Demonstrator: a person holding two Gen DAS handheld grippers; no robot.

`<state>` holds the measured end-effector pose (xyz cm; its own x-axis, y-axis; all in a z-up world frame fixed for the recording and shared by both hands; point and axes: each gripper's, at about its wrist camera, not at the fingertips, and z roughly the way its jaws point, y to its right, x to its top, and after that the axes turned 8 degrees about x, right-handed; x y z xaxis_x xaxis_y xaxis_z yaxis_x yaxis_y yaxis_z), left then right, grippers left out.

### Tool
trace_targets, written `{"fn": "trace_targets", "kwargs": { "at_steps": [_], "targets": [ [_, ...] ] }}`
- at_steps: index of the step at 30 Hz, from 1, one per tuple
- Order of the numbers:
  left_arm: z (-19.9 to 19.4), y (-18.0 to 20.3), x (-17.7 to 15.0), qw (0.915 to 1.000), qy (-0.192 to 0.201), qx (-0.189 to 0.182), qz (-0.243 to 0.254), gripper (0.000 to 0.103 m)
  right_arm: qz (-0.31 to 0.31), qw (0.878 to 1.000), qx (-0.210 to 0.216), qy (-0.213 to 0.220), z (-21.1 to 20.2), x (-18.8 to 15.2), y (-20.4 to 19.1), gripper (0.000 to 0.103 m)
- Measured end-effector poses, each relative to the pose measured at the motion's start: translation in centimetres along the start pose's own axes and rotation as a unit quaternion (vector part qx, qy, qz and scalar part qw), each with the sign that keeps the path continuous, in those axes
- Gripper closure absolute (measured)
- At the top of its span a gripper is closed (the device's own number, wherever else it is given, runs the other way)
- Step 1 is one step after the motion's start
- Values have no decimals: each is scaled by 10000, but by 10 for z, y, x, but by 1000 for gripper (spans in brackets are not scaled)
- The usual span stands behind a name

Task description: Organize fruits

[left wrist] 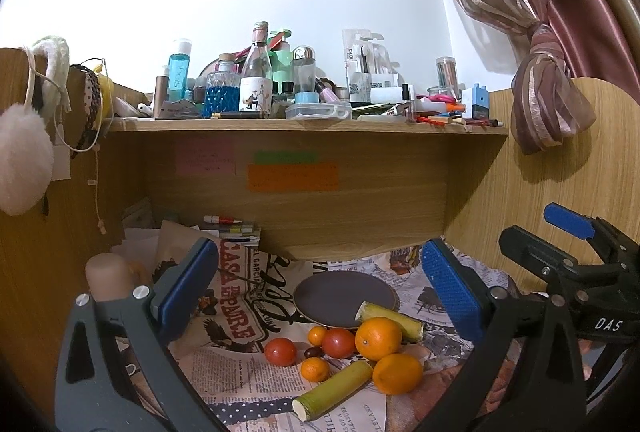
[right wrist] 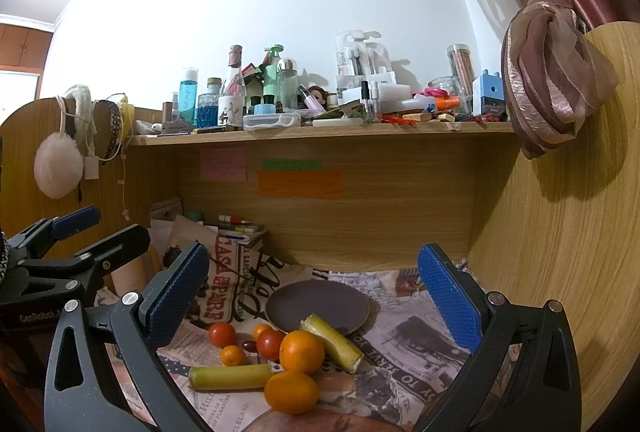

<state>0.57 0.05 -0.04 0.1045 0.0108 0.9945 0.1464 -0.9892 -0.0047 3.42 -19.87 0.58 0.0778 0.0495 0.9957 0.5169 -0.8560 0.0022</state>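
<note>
Desk: a wooden desk (right wrist: 540, 252) with a crowded shelf (right wrist: 320, 133) above, its top covered by a newspaper-print cloth (right wrist: 420, 320).
Left gripper: the left gripper (left wrist: 320, 288) was spread wide above the cloth, its blue pads holding nothing; it also showed at the left edge of the right wrist view (right wrist: 80, 232).
Right gripper: the right gripper (right wrist: 316, 292) was likewise wide open and empty, with the fruit between its fingers in view.
Plate: a dark round plate (right wrist: 317, 306) lay bare on the cloth, just behind the fruit.
Cane pieces: one green cane piece (right wrist: 230, 378) lay flat at the front; a second cane piece (right wrist: 332, 342) rested with one end over the plate's rim.
Oranges: a large orange (right wrist: 302, 352) sat just behind a front orange (right wrist: 291, 392), seemingly touching.
Tomatoes: a left tomato (right wrist: 222, 334) stood apart; a second tomato (right wrist: 270, 344) sat beside the large orange.
Small fruit: a small tangerine (right wrist: 234, 356), another small tangerine (right wrist: 261, 330), and a dark item (right wrist: 249, 345), perhaps a grape, too small to tell.
</note>
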Motion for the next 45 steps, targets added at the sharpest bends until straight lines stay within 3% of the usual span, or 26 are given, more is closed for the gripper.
{"fn": "trace_targets", "kwargs": {
  "at_steps": [35, 42, 45],
  "targets": [
    [2, 2, 0, 10000, -16, -18, -10, 0, -80, 10000, -22, 9, -1, 0, -10, 0],
    [13, 1, -5, 9998, -168, 3, -79, 0, 41, 9998, 45, -192, 12, -8, 2, 0],
    [23, -2, -11, 9994, -329, 30, -106, 7, 151, 9992, 122, -348, 20, -14, 12, 0]
  ]
}}
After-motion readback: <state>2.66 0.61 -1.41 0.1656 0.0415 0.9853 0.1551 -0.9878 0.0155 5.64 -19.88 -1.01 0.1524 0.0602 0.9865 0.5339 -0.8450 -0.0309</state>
